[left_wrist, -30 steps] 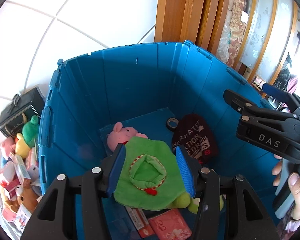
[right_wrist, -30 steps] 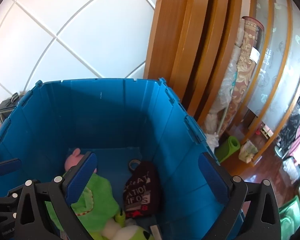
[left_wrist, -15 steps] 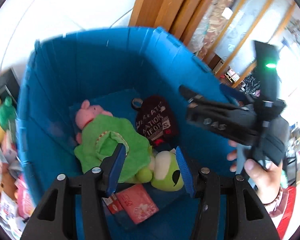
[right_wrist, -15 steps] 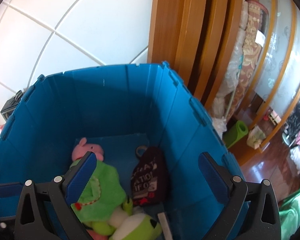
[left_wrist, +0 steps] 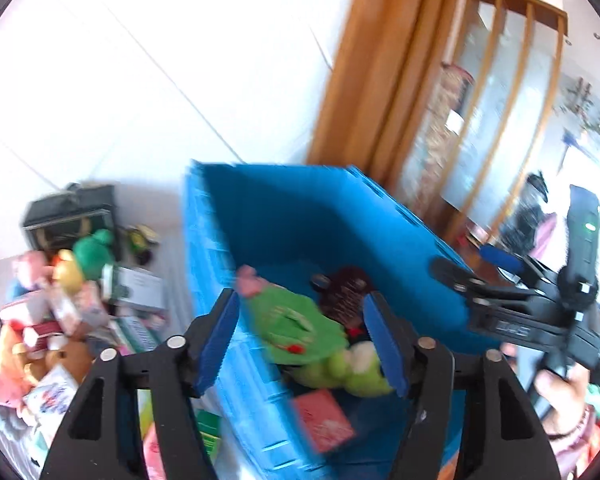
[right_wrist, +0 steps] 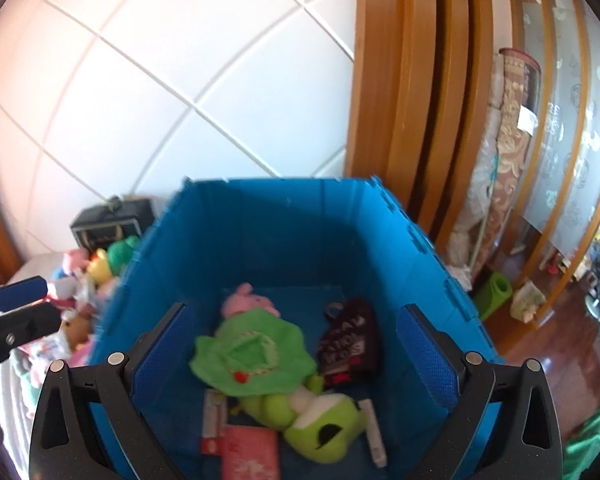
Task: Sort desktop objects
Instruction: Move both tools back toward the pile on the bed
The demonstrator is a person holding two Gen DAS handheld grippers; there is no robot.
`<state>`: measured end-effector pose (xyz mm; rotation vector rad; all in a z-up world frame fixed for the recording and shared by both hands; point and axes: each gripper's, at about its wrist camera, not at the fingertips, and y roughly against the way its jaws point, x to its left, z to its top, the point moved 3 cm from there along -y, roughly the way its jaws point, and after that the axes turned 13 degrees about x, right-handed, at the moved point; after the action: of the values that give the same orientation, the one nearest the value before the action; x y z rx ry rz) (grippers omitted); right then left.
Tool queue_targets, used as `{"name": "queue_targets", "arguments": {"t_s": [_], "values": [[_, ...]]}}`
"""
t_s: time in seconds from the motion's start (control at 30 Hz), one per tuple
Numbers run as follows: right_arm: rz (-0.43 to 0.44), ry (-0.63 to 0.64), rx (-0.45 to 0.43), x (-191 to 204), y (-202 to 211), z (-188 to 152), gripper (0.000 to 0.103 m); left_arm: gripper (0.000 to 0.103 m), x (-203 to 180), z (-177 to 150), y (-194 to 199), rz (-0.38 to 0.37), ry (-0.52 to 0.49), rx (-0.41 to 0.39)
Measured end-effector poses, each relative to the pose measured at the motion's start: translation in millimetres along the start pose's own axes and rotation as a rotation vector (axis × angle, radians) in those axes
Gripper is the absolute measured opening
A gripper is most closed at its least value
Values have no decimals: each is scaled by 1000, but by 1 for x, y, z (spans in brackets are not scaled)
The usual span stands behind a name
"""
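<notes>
A blue bin [right_wrist: 280,232] holds a green cloth toy [right_wrist: 252,352] with a pink pig head [right_wrist: 244,304], a dark lettered pouch [right_wrist: 348,340], a lime green plush [right_wrist: 320,420] and a red card [right_wrist: 252,456]. My right gripper [right_wrist: 294,356] hangs above the bin, open wide and empty. My left gripper [left_wrist: 302,340] is over the bin's [left_wrist: 300,220] near left wall. Its jaws are opening, with nothing between the pads. The green cloth toy [left_wrist: 300,328] lies below it in the bin. In the left wrist view, a hand holds the right gripper [left_wrist: 520,320] at the right.
A pile of plush toys and small boxes [left_wrist: 60,300] lies left of the bin, with a black case [left_wrist: 72,212] behind it against the white tiled wall. Wooden door frames [right_wrist: 412,100] and a rolled rug [right_wrist: 512,140] stand to the right.
The left gripper let go of the green cloth toy, which now lies in the bin. It then pulled back and up to the left, and its jaws widened. The right gripper also drew back and rose.
</notes>
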<state>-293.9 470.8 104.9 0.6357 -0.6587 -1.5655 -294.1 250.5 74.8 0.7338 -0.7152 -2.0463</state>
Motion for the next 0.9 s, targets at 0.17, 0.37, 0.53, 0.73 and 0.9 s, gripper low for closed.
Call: {"name": "queue_targets", "arguments": {"t_s": [0.17, 0.37, 0.53, 0.73, 0.9], "values": [[75, -11, -106, 45, 32, -20, 103, 65, 63, -37, 46, 113, 58, -172], [110, 6, -185, 113, 54, -48, 103, 65, 143, -84, 68, 335, 112, -188], [147, 37, -242, 170, 62, -75, 103, 65, 207, -122, 91, 434, 159, -182], [165, 34, -322, 224, 63, -107, 103, 65, 273, -173, 97, 532, 227, -103], [151, 81, -277, 266, 37, -137, 103, 65, 314, -226, 76, 565, 268, 19]]}}
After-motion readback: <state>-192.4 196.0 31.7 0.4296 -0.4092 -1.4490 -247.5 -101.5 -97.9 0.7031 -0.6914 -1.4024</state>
